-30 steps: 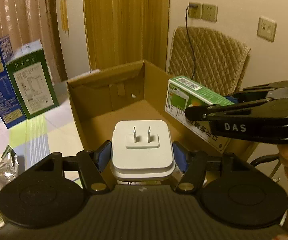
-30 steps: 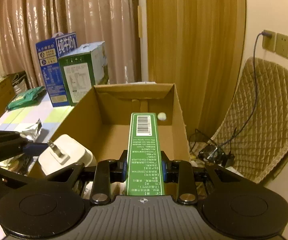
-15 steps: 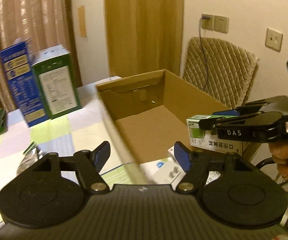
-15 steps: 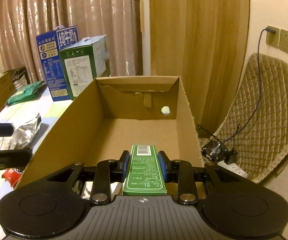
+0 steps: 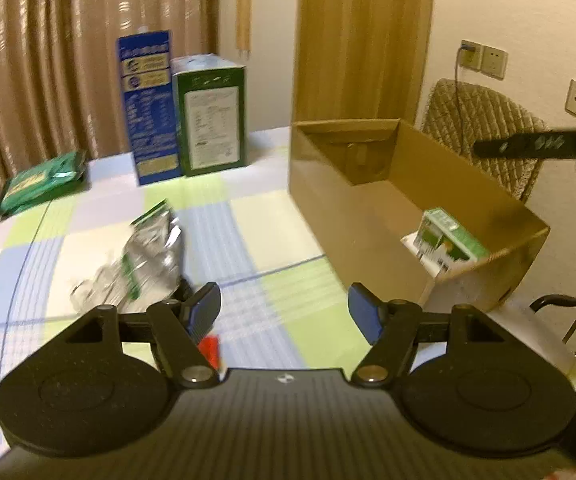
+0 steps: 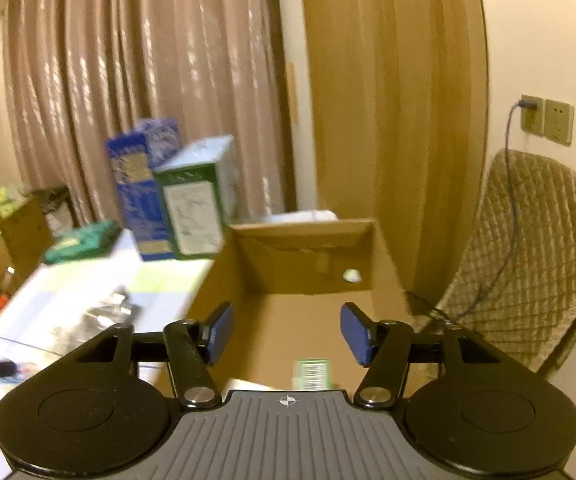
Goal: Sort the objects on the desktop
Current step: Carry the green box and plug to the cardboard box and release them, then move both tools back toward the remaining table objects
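An open cardboard box [image 5: 368, 216] stands at the table's right side. Inside it lies a small green carton [image 5: 446, 236] on top of something white. The carton's barcode end [image 6: 312, 374] shows low in the right wrist view, inside the box [image 6: 304, 256]. My left gripper [image 5: 283, 312] is open and empty above the checked tablecloth, left of the box. My right gripper [image 6: 283, 334] is open and empty above the box's near end. A crumpled silver foil bag [image 5: 143, 256] lies on the table ahead of the left gripper, and a small red thing [image 5: 209, 350] sits beneath it.
A blue carton [image 5: 147, 108] and a green carton [image 5: 211, 120] stand at the table's back. A green packet [image 5: 41, 186] lies at the far left. A quilted chair [image 6: 528, 248] stands right of the box, with wall sockets and a cable behind it.
My left gripper let go of the white plug and swung left, out over the table. My right gripper opened, dropped the green carton into the box, and rose.
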{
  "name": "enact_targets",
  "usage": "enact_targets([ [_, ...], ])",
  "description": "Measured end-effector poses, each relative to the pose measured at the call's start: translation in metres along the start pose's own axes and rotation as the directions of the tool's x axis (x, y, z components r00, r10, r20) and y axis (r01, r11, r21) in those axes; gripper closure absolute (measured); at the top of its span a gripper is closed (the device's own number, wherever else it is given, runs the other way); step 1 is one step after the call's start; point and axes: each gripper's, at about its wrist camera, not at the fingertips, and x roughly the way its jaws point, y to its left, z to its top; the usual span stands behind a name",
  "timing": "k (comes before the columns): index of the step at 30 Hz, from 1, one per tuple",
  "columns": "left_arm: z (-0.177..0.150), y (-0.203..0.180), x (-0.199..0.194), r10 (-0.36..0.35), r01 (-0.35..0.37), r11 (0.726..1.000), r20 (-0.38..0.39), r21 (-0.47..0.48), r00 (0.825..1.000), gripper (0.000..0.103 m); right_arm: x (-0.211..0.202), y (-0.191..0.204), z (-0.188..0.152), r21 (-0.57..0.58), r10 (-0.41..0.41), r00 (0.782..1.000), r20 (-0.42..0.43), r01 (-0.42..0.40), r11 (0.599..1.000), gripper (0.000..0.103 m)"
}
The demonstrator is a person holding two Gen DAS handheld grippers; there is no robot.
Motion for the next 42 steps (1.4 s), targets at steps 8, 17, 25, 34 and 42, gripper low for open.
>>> enact_targets([
  [8, -0.026, 0.038, -0.049, 0.098, -0.098, 0.995, 0.007, -0.032, 0.995, 0.034, -0.023, 0.083, -0.024, -0.048, 0.172, 0.985, -0.016, -0.172, 0.984, 0.029],
  [17, -0.041, 0.079, -0.107, 0.243, -0.242, 0.97, 0.035, -0.029, 0.969, 0.022, -0.017, 0.14, -0.057, -0.118, 0.267, 0.957, -0.11, -0.279, 0.953, 0.028],
  [25, -0.058, 0.112, -0.111, 0.294, -0.293, 0.955, 0.014, -0.048, 0.956, 0.013, -0.004, 0.155, -0.078, -0.14, 0.247, 0.956, -0.159, -0.27, 0.953, 0.027],
  [34, -0.076, 0.134, -0.093, 0.263, -0.26, 0.957, 0.002, -0.128, 0.965, 0.007, 0.001, 0.159, -0.092, -0.136, 0.182, 0.963, -0.199, -0.211, 0.968, 0.021],
  [42, -0.068, 0.141, -0.068, 0.244, -0.24, 0.954, 0.0, -0.18, 0.97, 0.003, 0.02, 0.157, -0.097, -0.105, 0.174, 0.962, -0.208, -0.199, 0.974, 0.018],
])
